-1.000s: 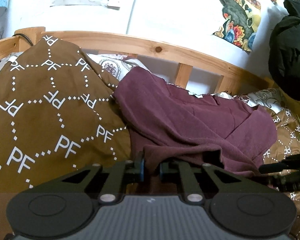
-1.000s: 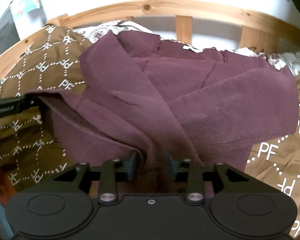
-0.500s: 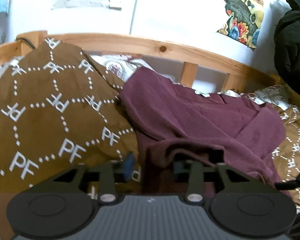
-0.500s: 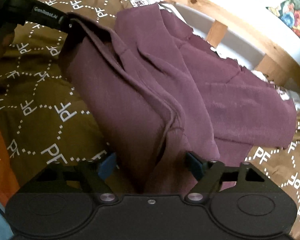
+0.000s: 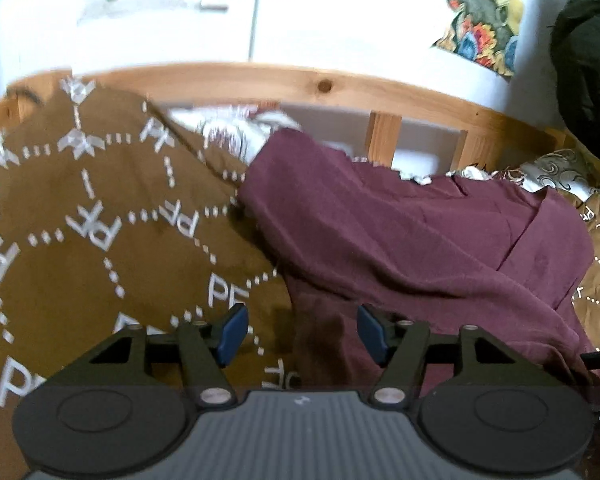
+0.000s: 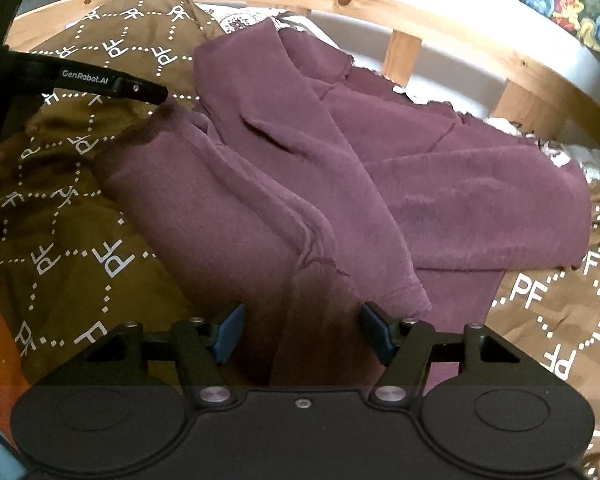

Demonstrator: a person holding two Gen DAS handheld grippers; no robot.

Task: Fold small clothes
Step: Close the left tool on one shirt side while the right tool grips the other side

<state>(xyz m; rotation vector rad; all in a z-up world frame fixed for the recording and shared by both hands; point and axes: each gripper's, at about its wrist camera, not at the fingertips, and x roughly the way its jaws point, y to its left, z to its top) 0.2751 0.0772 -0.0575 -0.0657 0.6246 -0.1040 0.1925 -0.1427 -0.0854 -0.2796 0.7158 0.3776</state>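
Garment (image 6: pixel 340 184) maroon, long axis near-left to far-right | left gripper (image 5: pixel 298 334) opening, unpinched | right gripper (image 6: pixel 302 330) closing, unpinched

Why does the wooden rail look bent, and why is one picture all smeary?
Both wrist views use fisheye lenses, so the straight rail curves. The left wrist view is motion-blurred, smearing the blanket letters; the right wrist view is sharper, with dark shadow on the shirt near the camera.

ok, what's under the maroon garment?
The maroon garment lies on a brown PF-print bedspread. Patterned white bedding peeks out behind it. What sits directly beneath its middle is covered.
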